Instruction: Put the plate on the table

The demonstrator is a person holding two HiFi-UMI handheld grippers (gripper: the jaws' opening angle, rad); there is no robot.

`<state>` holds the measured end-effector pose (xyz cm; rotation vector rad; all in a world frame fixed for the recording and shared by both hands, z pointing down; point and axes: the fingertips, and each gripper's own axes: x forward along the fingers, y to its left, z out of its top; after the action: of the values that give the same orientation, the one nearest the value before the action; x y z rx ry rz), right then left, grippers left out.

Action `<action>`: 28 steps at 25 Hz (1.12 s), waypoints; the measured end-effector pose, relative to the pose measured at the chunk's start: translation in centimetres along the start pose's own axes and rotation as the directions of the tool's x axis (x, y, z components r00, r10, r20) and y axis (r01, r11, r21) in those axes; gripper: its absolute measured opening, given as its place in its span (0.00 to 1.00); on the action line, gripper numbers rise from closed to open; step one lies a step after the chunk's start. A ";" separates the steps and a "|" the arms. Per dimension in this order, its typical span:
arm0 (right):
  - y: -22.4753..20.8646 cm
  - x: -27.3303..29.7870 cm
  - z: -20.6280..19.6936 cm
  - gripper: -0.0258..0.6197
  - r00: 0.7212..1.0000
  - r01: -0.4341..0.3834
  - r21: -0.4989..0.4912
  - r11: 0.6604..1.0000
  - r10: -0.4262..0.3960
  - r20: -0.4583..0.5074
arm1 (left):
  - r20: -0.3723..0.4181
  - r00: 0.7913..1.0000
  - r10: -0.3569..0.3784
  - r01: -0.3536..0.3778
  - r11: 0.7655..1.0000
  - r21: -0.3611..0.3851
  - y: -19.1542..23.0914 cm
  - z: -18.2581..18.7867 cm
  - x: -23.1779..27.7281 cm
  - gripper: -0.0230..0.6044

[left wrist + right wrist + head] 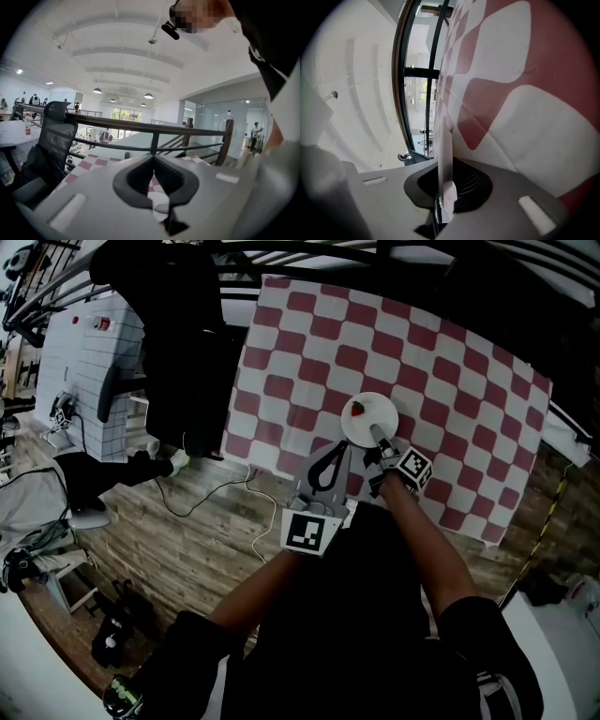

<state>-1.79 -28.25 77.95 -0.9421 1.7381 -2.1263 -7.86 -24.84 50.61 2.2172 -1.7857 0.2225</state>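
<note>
A round white plate (pixel 366 418) with a small strawberry picture (pixel 357 409) lies flat at the near part of the table's red-and-white checked cloth (pixel 422 362). I cannot tell whether it touches the cloth. My right gripper (pixel 379 434) is shut on the plate's near rim. In the right gripper view the plate (pixel 445 140) shows edge-on, pinched in the right gripper (pixel 440 206), with the cloth (pixel 525 93) close beside it. My left gripper (pixel 336 451) hangs just left of the plate at the table's near edge. This left gripper (pixel 153 159) has its jaw tips touching and holds nothing.
A black office chair (pixel 187 343) stands at the table's left side, with a white tiled cabinet (pixel 89 362) further left. A dark railing (pixel 154 136) runs behind the table. A white cable (pixel 253 521) lies on the wooden floor below the table's near edge.
</note>
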 end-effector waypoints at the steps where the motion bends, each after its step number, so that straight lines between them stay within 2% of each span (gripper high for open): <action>1: -0.1 0.0 -0.1 0.06 1.000 0.020 -0.008 1.000 -0.020 -0.007 | 0.000 1.000 -0.003 0.003 1.000 0.006 -0.2 0.0 0.0 0.05; 4: -0.2 0.0 -0.4 0.09 0.998 0.056 -0.039 0.998 -0.057 -0.018 | -0.001 1.000 -0.006 0.006 1.000 0.005 -0.6 -0.1 -0.1 0.05; 5: 0.2 0.0 -0.5 0.15 0.998 0.055 -0.058 0.997 -0.056 -0.021 | 0.000 1.000 -0.009 0.009 1.000 0.003 -0.8 -0.1 -0.1 0.05; 7: 0.9 0.1 -0.8 0.34 0.998 0.054 -0.094 0.994 -0.058 -0.032 | 0.000 1.000 -0.019 0.019 1.000 0.001 -1.1 0.0 -0.3 0.05; 8: 1.0 0.0 -0.9 0.39 0.997 0.064 -0.107 0.992 -0.068 -0.036 | 0.000 1.000 -0.024 0.024 1.000 0.002 -1.2 0.0 -0.5 0.05; 12: 0.9 -0.2 -0.9 0.44 0.990 0.126 -0.162 0.979 -0.134 -0.040 | 0.004 1.000 -0.030 0.030 1.000 0.001 -1.4 0.2 -0.8 0.05; 14: 1.2 -0.2 -0.9 0.47 0.988 0.136 -0.173 0.975 -0.147 -0.051 | 0.023 1.000 -0.019 0.019 0.999 0.025 -1.4 0.6 -1.1 0.05; 18: 1.9 -0.2 -1.3 0.61 0.982 0.153 -0.184 0.971 -0.169 -0.078 | 0.035 0.999 -0.025 0.023 0.998 0.057 -1.7 1.0 -1.4 0.05; 24: 2.1 -1.0 -1.1 0.76 0.977 0.189 -0.195 0.962 -0.205 -0.065 | 0.025 0.999 -0.033 0.033 0.999 0.000 -1.5 0.5 -1.7 0.05; 28: 2.0 -2.3 -0.8 0.78 0.974 0.209 -0.190 0.959 -0.221 -0.049 | 0.028 1.000 0.007 -0.006 0.999 -0.048 0.5 0.3 -2.2 0.05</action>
<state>-0.90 -26.86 75.26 -1.1676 1.9764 -2.1801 -8.80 -23.02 49.75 2.1922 -1.7938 0.1496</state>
